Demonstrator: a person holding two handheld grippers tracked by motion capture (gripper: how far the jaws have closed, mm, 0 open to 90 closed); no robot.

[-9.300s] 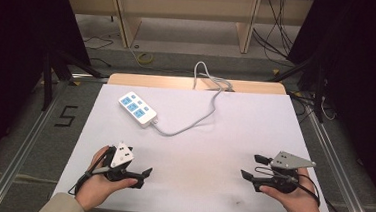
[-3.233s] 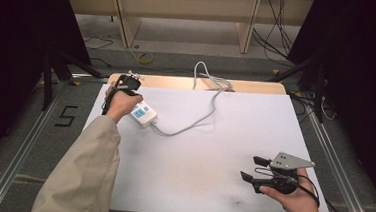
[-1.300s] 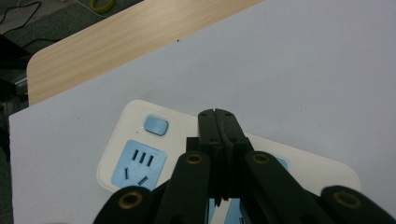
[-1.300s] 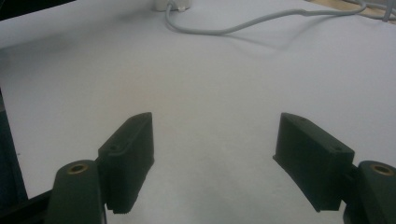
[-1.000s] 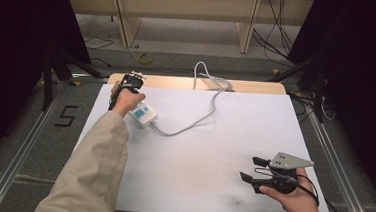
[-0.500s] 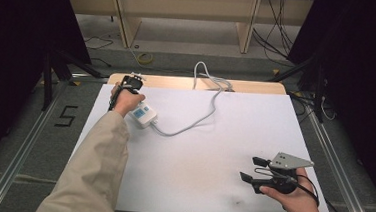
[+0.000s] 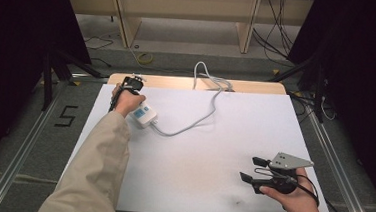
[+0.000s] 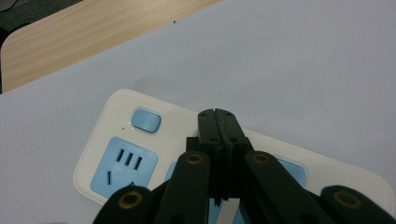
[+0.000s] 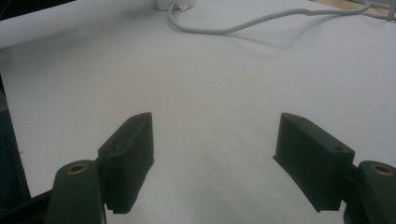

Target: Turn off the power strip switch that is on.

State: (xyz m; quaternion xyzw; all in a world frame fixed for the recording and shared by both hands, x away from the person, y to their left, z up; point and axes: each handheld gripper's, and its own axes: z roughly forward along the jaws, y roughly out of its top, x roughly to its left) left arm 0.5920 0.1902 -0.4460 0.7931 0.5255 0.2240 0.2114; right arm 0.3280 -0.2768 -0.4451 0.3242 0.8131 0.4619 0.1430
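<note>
The power strip (image 8: 154,154) lies at the bench's (image 7: 210,188) far left. The left gripper (image 8: 218,122), jaws pressed together, hovers over it. The right gripper (image 9: 217,158) waits, jaws spread. The strip looks light and hard; grab its sides.

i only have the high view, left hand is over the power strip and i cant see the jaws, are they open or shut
Observer: Shut. In the left gripper view the left gripper has its jaws pressed together, tips over the power strip.
Operator: where on the strip are the tips
Observer: Just beside the blue switch, over the white casing, above a blue socket. I cannot tell whether they touch it.
Operator: and the right one
Observer: The right gripper is open, jaws wide apart with nothing but bare white table between them.
</note>
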